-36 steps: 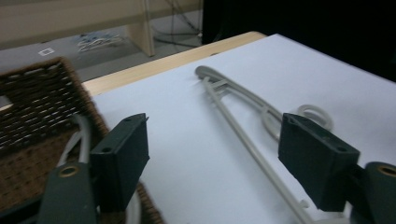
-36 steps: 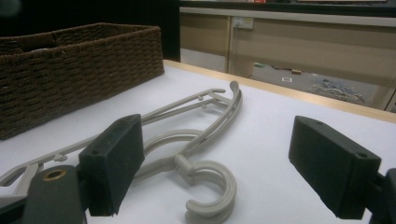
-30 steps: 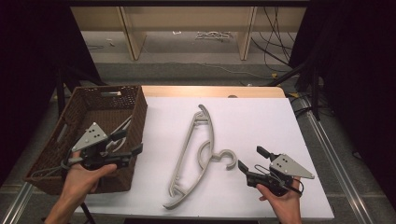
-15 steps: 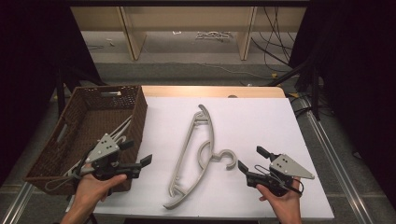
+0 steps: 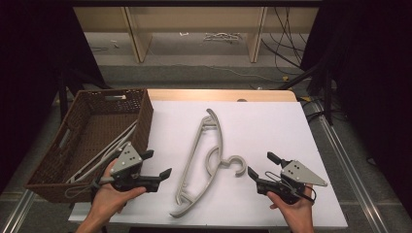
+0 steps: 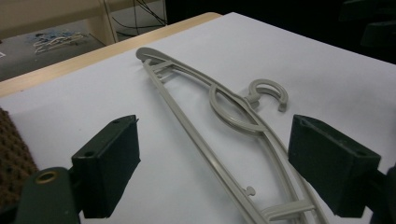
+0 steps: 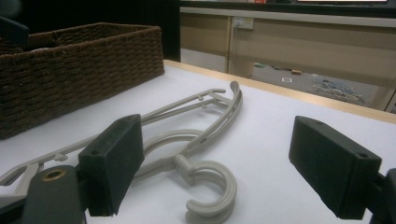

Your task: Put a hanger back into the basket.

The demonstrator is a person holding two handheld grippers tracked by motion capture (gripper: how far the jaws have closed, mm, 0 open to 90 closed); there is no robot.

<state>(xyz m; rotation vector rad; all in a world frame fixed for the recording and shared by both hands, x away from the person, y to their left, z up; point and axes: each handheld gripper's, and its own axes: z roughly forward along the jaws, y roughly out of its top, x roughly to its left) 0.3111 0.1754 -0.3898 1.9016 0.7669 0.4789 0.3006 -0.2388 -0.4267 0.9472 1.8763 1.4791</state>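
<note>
Writing: no brand or label is showing readable on anything.
Hanger (image 5: 201,160): lying flat on the white tabletop (image 5: 272,126), long axis running from near to far, hook pointing toward the right tongs.
Left tongs (image 5: 158,165): spread, empty, sitting just left of the hanger, beside the wicker basket (image 5: 92,131).
Right tongs (image 5: 262,165): spread, empty, facing the hook.

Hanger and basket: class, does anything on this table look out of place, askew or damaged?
Nothing looks damaged. One hanger lies flat on the white table, at a slant, hook towards the right gripper. Another hanger leans askew in the basket, poking over its near rim. Both grippers are open, holding nothing.
</note>
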